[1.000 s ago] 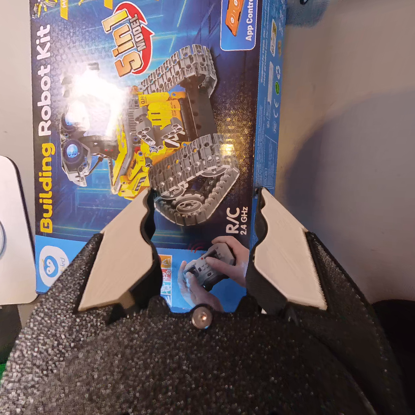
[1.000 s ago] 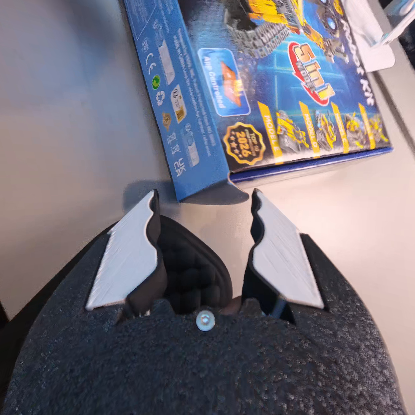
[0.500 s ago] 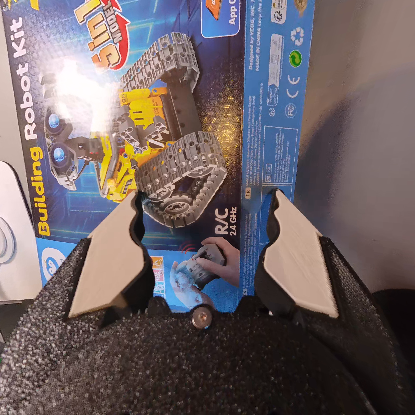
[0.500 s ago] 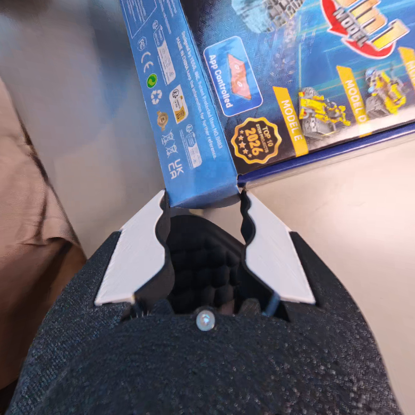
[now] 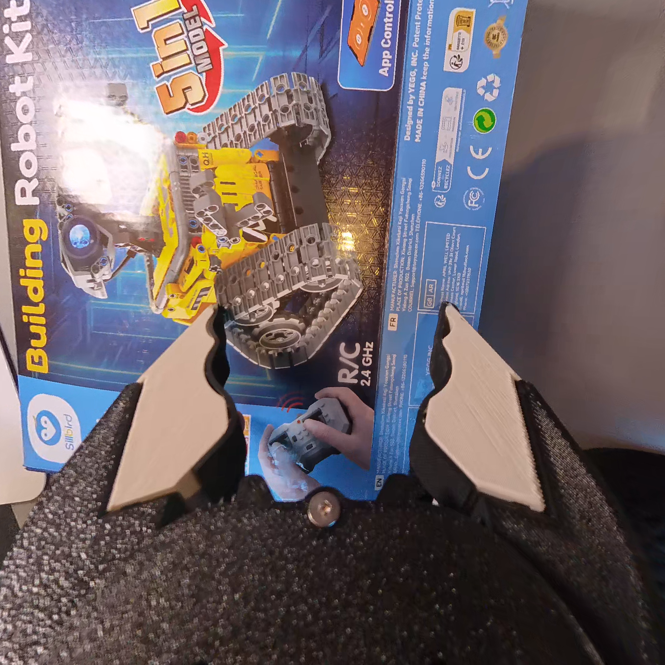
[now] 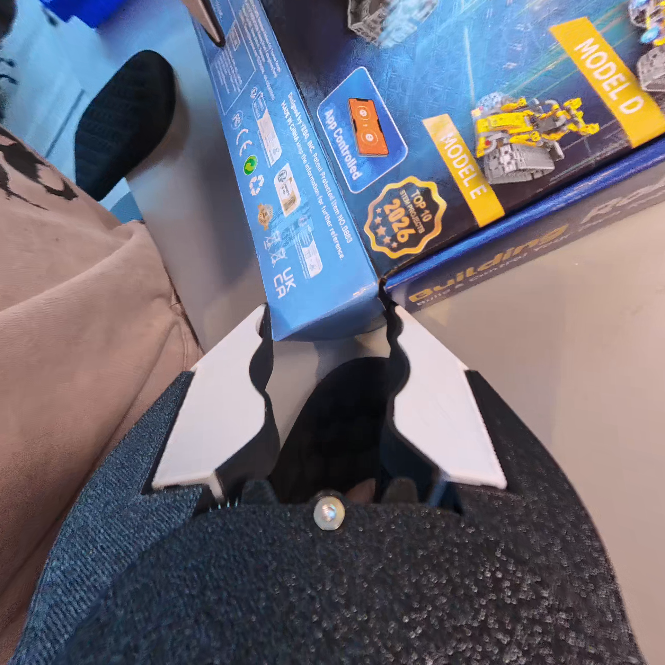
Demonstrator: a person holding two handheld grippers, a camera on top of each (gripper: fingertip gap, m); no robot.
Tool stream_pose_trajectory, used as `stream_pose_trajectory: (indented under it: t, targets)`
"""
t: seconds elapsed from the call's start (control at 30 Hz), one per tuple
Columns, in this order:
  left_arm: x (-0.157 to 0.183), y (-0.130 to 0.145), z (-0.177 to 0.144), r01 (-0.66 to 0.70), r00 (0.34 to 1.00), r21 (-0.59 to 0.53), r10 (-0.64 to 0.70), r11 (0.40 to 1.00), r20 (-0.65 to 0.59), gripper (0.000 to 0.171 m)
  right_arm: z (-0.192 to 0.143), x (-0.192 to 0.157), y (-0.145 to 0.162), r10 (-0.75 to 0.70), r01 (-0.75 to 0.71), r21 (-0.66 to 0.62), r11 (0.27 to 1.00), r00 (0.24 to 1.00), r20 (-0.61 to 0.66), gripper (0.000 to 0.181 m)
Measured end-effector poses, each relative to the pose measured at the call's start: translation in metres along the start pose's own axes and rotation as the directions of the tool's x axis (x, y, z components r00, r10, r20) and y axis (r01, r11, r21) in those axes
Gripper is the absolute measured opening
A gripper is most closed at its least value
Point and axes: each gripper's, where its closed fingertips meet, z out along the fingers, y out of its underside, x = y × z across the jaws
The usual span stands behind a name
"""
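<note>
Toy kit box (image 5: 223,201) is lying on the grey desk (image 6: 539,396), one long side tilted up off it; right hand-held gripper (image 6: 325,313) is clamping the near corner of the box (image 6: 316,230), fingers pressed on either side of the light-blue side panel; left hand-held gripper (image 5: 329,313) is hovering over the printed face, jaws wide apart, gripping nothing. Box is looking like glossy cardboard: probably light, stiff at edges, slick on the faces, crushable at corners; side panel or a long edge is looking like the safer hold. Far end is being cut off in both views; white object (image 5: 7,414) at left is only partly showing.
</note>
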Motion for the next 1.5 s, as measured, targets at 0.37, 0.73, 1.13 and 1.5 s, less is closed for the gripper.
stream_pose_trajectory:
  t: [0.37,0.73,1.13,1.5]
  targets:
    - [-0.004,0.000,0.000,0.015,1.000,0.040,-0.015,0.999,0.010,0.108,0.008,0.007,-0.001,0.019,0.012,0.093,0.996,0.947,-0.321,0.067]
    - [-0.001,-0.007,0.004,0.031,0.999,0.054,-0.032,0.998,0.021,0.102,0.006,-0.019,0.001,0.224,-0.207,0.105,0.973,0.956,-0.191,0.089]
    - [-0.001,-0.006,0.005,0.020,0.999,0.083,-0.024,0.996,0.048,0.101,0.002,-0.011,0.009,0.214,-0.198,0.082,0.977,0.935,-0.283,0.071]
    - [0.007,-0.002,0.004,-0.006,1.000,0.035,0.006,0.999,-0.008,0.118,0.009,-0.004,0.013,0.137,-0.111,0.102,0.989,0.942,-0.306,0.047]
